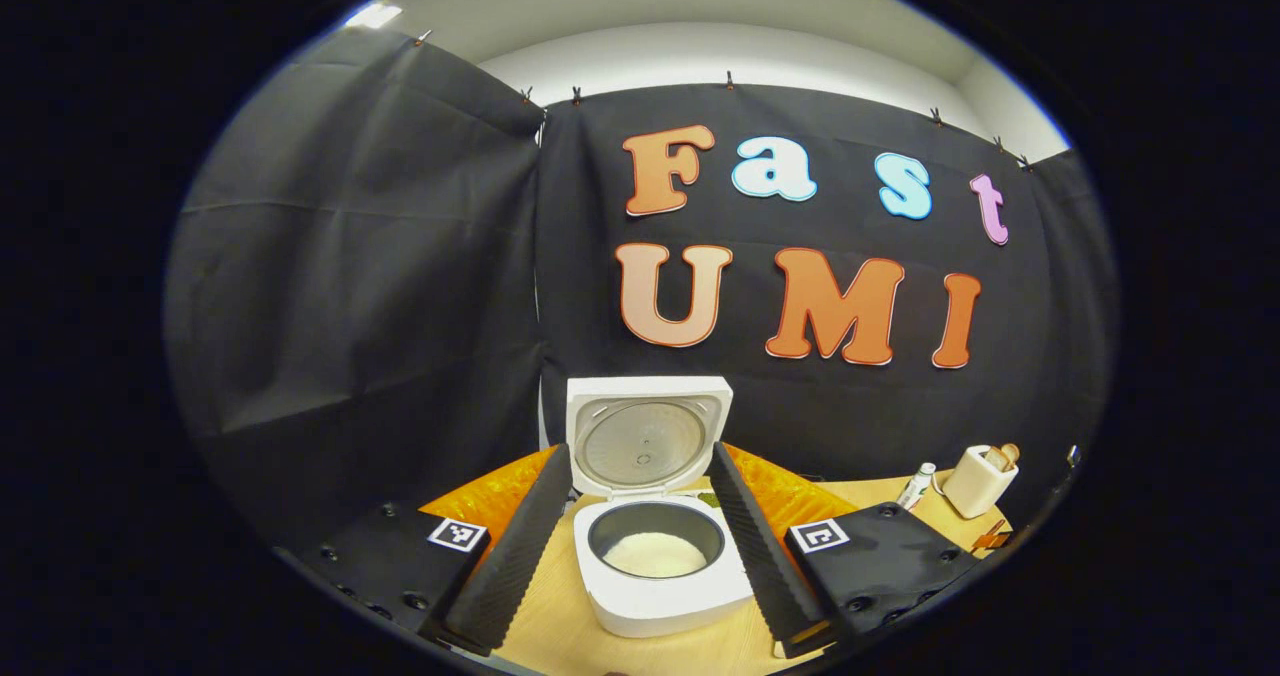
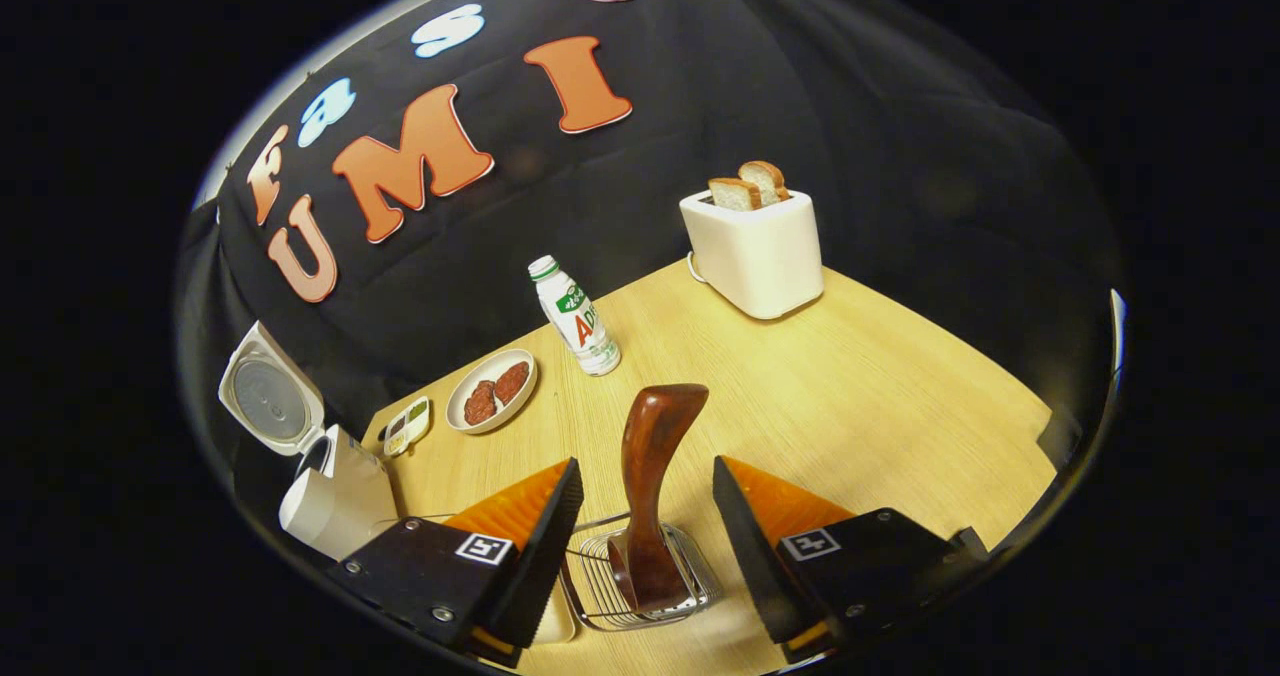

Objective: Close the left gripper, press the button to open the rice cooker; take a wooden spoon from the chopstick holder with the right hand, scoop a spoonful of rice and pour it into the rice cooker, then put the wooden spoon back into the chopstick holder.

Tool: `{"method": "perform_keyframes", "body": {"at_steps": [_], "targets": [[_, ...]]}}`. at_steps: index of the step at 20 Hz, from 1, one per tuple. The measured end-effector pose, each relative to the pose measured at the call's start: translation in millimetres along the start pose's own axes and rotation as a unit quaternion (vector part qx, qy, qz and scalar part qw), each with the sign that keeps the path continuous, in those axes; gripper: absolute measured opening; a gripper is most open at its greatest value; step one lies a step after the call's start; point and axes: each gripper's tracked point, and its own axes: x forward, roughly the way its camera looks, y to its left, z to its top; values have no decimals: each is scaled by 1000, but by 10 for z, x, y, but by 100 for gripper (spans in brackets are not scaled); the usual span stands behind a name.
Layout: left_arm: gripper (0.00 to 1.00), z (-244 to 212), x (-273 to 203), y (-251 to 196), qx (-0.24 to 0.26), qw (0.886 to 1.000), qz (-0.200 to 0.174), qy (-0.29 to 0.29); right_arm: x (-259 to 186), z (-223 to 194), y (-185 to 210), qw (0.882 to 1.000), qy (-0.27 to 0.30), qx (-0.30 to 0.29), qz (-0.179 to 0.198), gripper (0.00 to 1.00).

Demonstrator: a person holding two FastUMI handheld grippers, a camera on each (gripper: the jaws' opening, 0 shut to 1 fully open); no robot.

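The white rice cooker (image 1: 655,566) stands on the wooden table with its lid (image 1: 645,436) swung up; white rice lies in its dark inner pot. My left gripper (image 1: 640,546) is open, its fingers flanking the cooker from in front without touching it. In the right gripper view the cooker (image 2: 320,476) shows at the far left. A dark wooden spoon (image 2: 650,476) stands upright in the wire chopstick holder (image 2: 640,581). My right gripper (image 2: 645,536) is open, one finger on each side of the spoon's handle and apart from it.
A white toaster (image 2: 755,246) with bread slices stands at the back of the table (image 2: 900,396). A small bottle (image 2: 575,316), a plate with two brown patties (image 2: 492,391) and a small white dish (image 2: 408,424) lie between the toaster and the cooker.
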Motion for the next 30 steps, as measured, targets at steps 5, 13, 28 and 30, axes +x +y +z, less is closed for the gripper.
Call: {"method": "perform_keyframes", "body": {"at_steps": [5, 13, 28, 30], "targets": [[95, -37, -13, 85, 2, 1000, 22, 4, 145, -2, 76, 999, 25, 21, 23, 49], [95, -90, -41, 130, -6, 999, 31, 8, 73, 124, 99, 1000, 15, 15, -2, 6], [96, -148, 112, 208, -18, 999, -27, 13, -872, 697, 1323, 990, -92, -94, 43, 2], [96, -143, 120, 252, -16, 999, -32, 12, -896, 573, 1526, 988, -95, -110, 54, 2]]}}
